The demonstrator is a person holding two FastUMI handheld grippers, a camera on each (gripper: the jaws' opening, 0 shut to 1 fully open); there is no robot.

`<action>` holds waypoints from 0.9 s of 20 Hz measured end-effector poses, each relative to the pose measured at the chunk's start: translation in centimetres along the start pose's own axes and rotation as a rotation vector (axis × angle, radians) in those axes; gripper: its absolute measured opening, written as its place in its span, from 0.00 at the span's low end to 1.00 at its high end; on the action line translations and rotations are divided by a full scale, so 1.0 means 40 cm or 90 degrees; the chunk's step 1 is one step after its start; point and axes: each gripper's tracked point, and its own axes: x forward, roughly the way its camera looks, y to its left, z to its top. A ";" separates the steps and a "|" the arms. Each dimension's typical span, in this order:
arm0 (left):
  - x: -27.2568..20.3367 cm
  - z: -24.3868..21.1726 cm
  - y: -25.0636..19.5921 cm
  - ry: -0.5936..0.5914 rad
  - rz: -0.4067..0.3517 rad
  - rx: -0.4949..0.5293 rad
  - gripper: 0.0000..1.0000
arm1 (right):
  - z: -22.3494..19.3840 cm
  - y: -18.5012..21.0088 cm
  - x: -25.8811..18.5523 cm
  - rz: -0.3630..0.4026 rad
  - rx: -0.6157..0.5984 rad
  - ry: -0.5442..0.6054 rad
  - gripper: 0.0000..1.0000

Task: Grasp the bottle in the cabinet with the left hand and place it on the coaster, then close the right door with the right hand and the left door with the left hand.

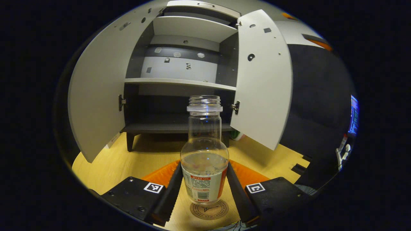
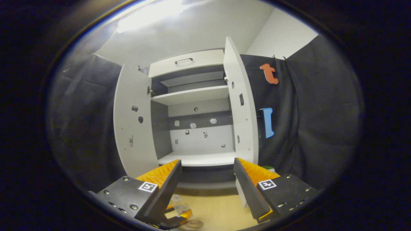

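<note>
A clear, capless bottle [image 1: 205, 138] with a white and red label stands upright on a round brown coaster [image 1: 213, 211] in the left gripper view. My left gripper [image 1: 204, 166] is shut on the bottle's lower body, one finger pressing each side. Behind it the cabinet stands with its left door [image 1: 96, 96] and right door [image 1: 263, 83] swung wide. In the right gripper view my right gripper [image 2: 207, 163] is open and holds nothing, facing the cabinet from farther back between the left door [image 2: 133, 122] and right door [image 2: 240, 109]. The coaster [image 2: 194, 224] peeks in at the bottom edge.
The cabinet's shelves [image 1: 179, 81] are bare, and it rests on short legs on a light wooden tabletop [image 1: 122, 160]. A small green and white object [image 1: 237, 135] lies by its right foot. Black cloth hangs on both sides, with a lit screen [image 1: 353, 115] far right.
</note>
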 end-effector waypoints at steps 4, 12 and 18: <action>-0.005 -0.060 -0.061 -0.013 -0.043 0.031 0.79 | -0.025 0.008 0.026 0.006 0.016 0.008 0.98; 0.014 -0.142 -0.076 -0.003 -0.078 0.102 0.81 | -0.064 -0.032 0.027 -0.004 -0.051 0.034 0.98; -0.012 -0.090 -0.080 -0.004 -0.092 0.116 0.86 | -0.039 -0.048 0.004 0.014 -0.065 0.022 0.98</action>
